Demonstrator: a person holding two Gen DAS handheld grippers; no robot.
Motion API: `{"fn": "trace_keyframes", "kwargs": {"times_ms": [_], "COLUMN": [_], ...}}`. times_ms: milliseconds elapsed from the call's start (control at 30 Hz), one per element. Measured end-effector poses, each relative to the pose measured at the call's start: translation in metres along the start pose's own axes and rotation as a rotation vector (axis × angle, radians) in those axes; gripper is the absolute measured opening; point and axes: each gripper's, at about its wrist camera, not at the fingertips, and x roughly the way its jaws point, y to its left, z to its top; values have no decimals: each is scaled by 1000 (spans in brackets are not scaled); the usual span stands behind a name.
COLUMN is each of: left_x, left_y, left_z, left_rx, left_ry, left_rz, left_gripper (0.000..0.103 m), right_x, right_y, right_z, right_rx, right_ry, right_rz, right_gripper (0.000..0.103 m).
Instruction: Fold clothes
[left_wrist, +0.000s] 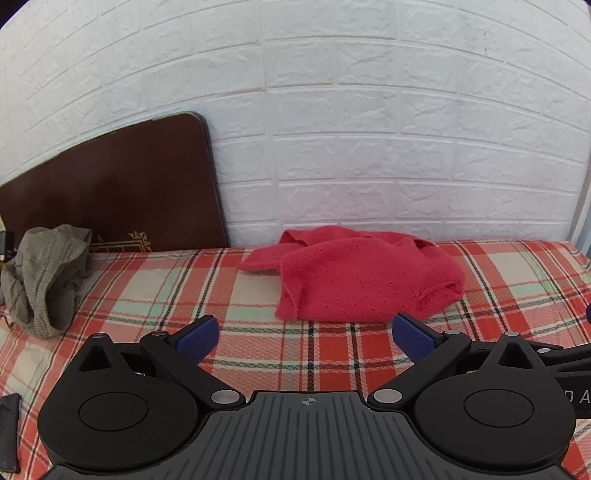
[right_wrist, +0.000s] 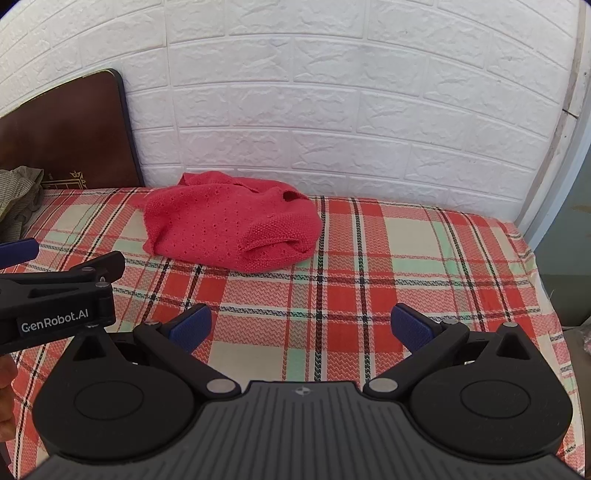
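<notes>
Both tongs, left (left_wrist: 305, 338) and right (right_wrist: 301, 326), gape empty; only left view shows whole grey garment (left_wrist: 44, 280).

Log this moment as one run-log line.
left gripper: open, empty | right gripper: open, empty | red knit top: crumpled on plaid sheet, untouched | grey garment: heaped at left | fold: not started

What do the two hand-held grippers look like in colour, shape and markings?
Both the left gripper and the right gripper are matte black plastic with a ribbed central body, two round disc housings, silver pivot pins and a small crosshair mark. The finger pads are blue and textured. White "GenRobot.AI" lettering shows on the left gripper's side in the right wrist view.
</notes>
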Motion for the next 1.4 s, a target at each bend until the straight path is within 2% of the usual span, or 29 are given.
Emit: {"fn": "trace_keyframes", "kwargs": {"times_ms": [1400], "left_x": [0], "left_y": [1], "left_z": [-2], "left_rx": [0], "left_ry": [5], "left_rz": [5], "left_gripper": [103], "right_x": [1], "right_y": [1], "right_z": [-1], "right_rx": [-9], "right_ry": [5], "right_rz": [0], "right_gripper": [103]}}
